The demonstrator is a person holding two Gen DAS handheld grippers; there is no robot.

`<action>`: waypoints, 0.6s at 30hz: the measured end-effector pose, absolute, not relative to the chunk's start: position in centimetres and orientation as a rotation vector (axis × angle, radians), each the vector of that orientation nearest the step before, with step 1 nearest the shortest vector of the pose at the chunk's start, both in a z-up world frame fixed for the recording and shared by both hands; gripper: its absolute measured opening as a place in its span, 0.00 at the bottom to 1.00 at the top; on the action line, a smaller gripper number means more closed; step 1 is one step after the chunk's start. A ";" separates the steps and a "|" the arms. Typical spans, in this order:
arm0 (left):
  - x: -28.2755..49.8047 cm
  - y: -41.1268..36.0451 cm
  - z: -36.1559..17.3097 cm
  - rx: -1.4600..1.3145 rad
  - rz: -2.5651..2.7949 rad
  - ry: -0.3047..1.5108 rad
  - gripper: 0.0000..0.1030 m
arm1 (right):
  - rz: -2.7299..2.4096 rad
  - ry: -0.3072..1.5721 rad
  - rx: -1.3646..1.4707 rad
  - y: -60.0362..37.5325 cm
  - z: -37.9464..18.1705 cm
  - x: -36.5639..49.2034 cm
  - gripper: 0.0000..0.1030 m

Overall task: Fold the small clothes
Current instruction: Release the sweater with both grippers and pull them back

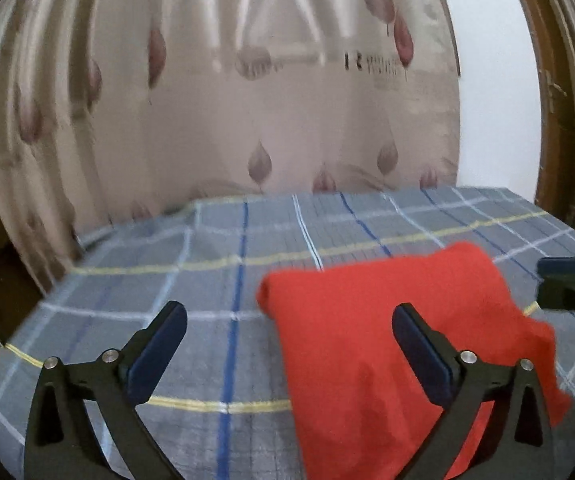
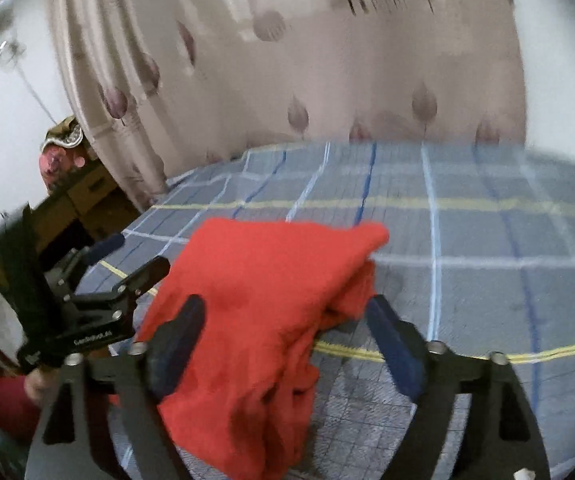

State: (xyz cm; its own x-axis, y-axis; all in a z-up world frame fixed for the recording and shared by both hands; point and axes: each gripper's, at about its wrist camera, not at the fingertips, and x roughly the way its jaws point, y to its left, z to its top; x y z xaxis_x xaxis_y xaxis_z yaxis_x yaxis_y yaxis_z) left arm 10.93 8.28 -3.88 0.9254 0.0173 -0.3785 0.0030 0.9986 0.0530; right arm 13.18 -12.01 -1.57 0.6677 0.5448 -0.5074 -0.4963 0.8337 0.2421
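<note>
On the blue checked bedspread [image 1: 207,248], a folded red garment [image 1: 367,340] is seen lying flat, before a leaf-patterned curtain [image 1: 207,120]. The left gripper [image 1: 289,322] is held wide open with nothing gripped. The right gripper [image 2: 283,316] is likewise spread above the garment's near edge, its pads clear.

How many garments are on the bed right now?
1: a red garment, folded over, lying on the checked bedsheet in front of both open hand-held grippers. Others may lie outside the camera views.
</note>
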 end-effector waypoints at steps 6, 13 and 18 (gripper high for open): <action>9.6 8.1 -1.5 0.052 0.048 0.322 1.00 | 0.485 0.448 -0.005 -11.2 0.0 8.8 0.97; 7.6 7.4 0.6 0.068 0.098 0.258 1.00 | 0.488 0.432 0.048 -12.0 0.7 7.0 1.00; 5.9 6.6 2.0 0.093 0.081 0.199 1.00 | 0.497 0.436 0.052 -12.0 0.7 6.4 1.00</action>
